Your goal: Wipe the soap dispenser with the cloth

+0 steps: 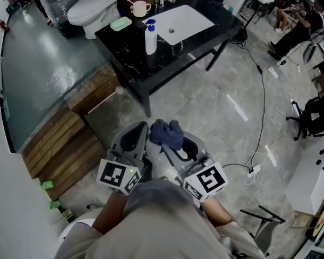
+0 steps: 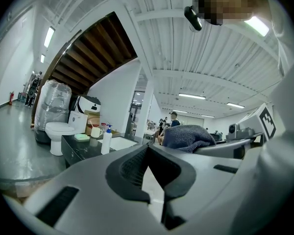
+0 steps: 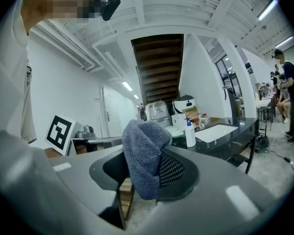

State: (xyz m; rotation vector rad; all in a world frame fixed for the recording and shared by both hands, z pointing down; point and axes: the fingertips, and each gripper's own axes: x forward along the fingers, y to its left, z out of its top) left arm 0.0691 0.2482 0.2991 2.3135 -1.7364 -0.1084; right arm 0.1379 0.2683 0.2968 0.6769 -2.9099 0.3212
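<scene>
The soap dispenser (image 1: 150, 39), a white pump bottle with a blue top, stands on the black counter (image 1: 130, 53) left of the white sink (image 1: 182, 21); it also shows as the bottle (image 2: 106, 140) and as the bottle (image 3: 189, 133) in the gripper views. My right gripper (image 1: 171, 141) is shut on a dark blue cloth (image 1: 166, 132), which bulges from the jaws as the cloth (image 3: 143, 155). My left gripper (image 1: 134, 138) is shut with nothing in it, its jaws meeting at the gripper tip (image 2: 148, 151). Both grippers are held low, well short of the counter.
A pink mug (image 1: 140, 8) and a green soap dish (image 1: 120, 24) sit on the counter. A white toilet (image 1: 93, 7) stands behind it. Wooden planks (image 1: 70, 139) lie at left. Cables (image 1: 259, 117) run across the floor at right, where people sit at desks (image 1: 297, 20).
</scene>
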